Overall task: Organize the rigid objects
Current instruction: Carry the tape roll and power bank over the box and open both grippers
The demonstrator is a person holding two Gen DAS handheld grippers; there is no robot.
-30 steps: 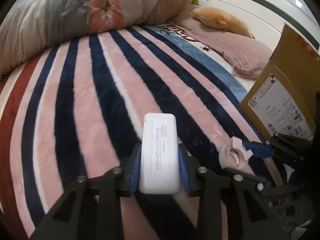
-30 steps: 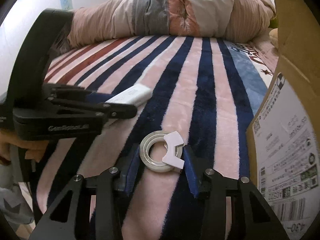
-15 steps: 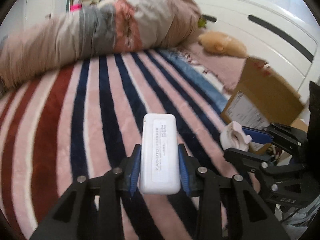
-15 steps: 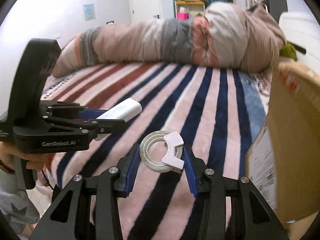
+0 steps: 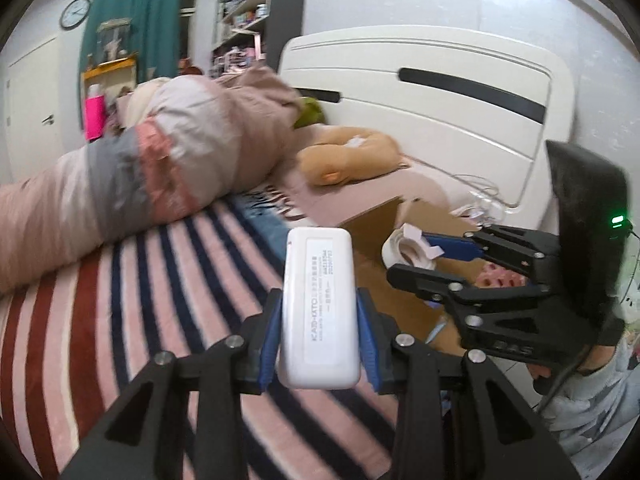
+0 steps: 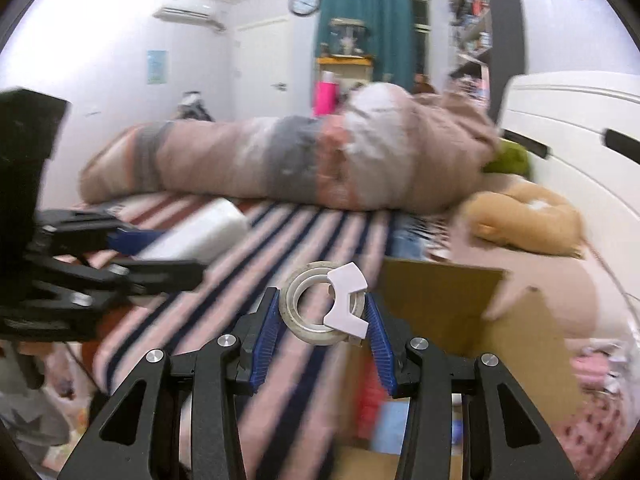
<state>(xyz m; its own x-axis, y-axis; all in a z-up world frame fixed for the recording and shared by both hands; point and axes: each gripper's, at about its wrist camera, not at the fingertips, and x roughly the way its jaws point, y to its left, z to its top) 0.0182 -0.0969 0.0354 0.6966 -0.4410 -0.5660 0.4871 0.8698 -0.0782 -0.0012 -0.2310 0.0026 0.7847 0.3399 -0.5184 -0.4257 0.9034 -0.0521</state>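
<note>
Two hand-held grippers are hovering side by side above a striped blanket [image 5: 132, 280] on a bed. The left gripper [image 5: 319, 318] is clamping a white box [image 5: 319, 308] between its blue pads [image 5: 269, 334], the box's printed label facing up. The right gripper [image 6: 325, 318] is gripping a tape roll [image 6: 310, 304] with a white tab [image 6: 346, 300] across its near side; the same roll [image 5: 404, 249] is showing in the left wrist view, to the right of the box. An open carton [image 6: 440, 300] is sitting near the blanket's right edge, close to the white headboard [image 5: 440, 92]. A rolled quilt [image 6: 288, 160] is lying along the far edge, and a tan plush toy [image 5: 352, 156] is resting beside the headboard.
</note>
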